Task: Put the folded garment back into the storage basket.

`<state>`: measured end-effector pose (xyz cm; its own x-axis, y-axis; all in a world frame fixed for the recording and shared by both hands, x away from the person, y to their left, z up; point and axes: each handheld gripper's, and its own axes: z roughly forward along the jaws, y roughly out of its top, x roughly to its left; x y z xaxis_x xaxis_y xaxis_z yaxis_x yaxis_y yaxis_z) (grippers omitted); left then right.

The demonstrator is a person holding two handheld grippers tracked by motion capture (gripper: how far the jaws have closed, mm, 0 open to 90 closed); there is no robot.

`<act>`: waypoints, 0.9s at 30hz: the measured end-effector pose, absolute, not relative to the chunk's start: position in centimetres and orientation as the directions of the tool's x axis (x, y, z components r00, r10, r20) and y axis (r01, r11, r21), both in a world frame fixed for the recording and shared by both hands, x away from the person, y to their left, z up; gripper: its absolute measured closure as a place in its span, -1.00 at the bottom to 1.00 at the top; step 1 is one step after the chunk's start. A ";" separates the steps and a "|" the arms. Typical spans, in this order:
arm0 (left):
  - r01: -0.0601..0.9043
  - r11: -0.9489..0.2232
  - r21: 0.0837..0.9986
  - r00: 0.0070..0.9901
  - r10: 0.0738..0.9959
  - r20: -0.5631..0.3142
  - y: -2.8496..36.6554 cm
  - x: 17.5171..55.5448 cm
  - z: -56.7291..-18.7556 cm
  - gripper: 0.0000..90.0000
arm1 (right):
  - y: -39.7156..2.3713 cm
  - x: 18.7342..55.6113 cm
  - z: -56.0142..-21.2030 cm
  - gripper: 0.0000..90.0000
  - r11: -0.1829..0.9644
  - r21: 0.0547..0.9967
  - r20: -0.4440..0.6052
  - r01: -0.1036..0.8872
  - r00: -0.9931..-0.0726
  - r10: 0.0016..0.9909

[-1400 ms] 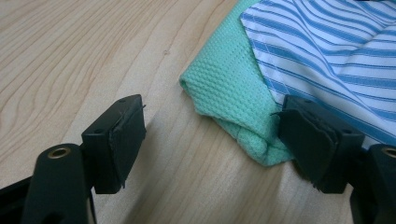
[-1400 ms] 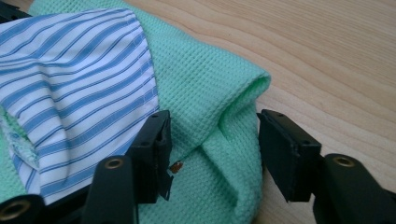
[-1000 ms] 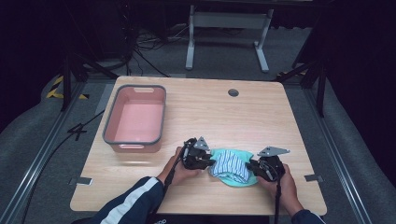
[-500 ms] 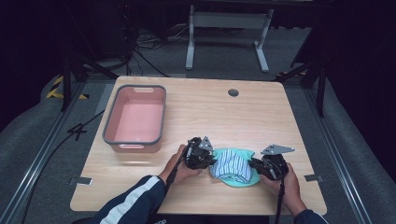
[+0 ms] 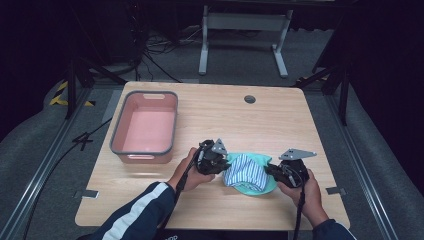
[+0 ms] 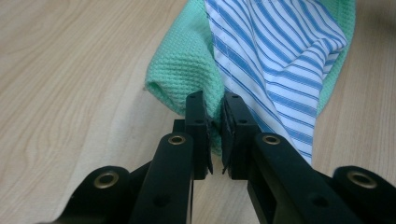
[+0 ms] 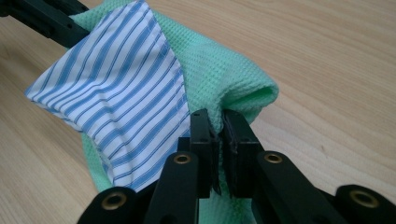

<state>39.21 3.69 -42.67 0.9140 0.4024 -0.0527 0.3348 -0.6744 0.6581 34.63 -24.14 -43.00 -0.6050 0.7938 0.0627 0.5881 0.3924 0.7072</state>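
Note:
A mint-green waffle cloth lies near the table's front edge, with a blue-and-white striped cloth draped over it. My left gripper is shut on the green cloth's left edge; in the left gripper view the jaws pinch the green cloth right beside the striped cloth. My right gripper is shut on the right edge, its jaws clamping a fold of the green cloth next to the striped cloth. Between the grippers the cloths sag.
A pink bin with a grey rim stands empty at the left of the wooden table. A round cable hole sits near the far edge. The table's front edge is close behind both hands.
Both grippers have risen a little, lifting the two ends of the green cloth off the table; the striped cloth bunches up between them.

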 end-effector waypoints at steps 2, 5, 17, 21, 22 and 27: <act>0.333 -0.671 0.662 0.912 0.407 -0.047 3.7 39.3 -42.3 0.83 | -24.0 34.9 -42.7 0.86 0.390 0.711 0.062 0.584 -0.606 0.793; 0.332 -0.674 0.661 0.911 0.412 -0.037 4.0 39.5 -41.7 0.83 | -23.6 35.3 -42.0 0.86 0.392 0.717 0.059 0.577 -0.610 0.790; 0.327 -0.678 0.658 0.902 0.431 -0.005 5.3 40.6 -39.9 0.83 | -22.3 36.7 -39.9 0.86 0.403 0.736 0.037 0.544 -0.626 0.779; 0.332 -0.667 0.667 0.894 0.448 0.003 6.2 41.0 -39.0 0.83 | -21.4 37.3 -38.9 0.86 0.408 0.746 0.030 0.527 -0.639 0.769; 0.333 -0.665 0.668 0.892 0.451 0.005 6.4 41.1 -38.8 0.83 | -21.2 37.4 -38.7 0.86 0.407 0.747 0.031 0.525 -0.639 0.768; 0.330 -0.662 0.673 0.887 0.462 0.019 7.3 41.3 -38.0 0.83 | -20.5 37.9 -37.9 0.86 0.416 0.754 0.019 0.509 -0.650 0.760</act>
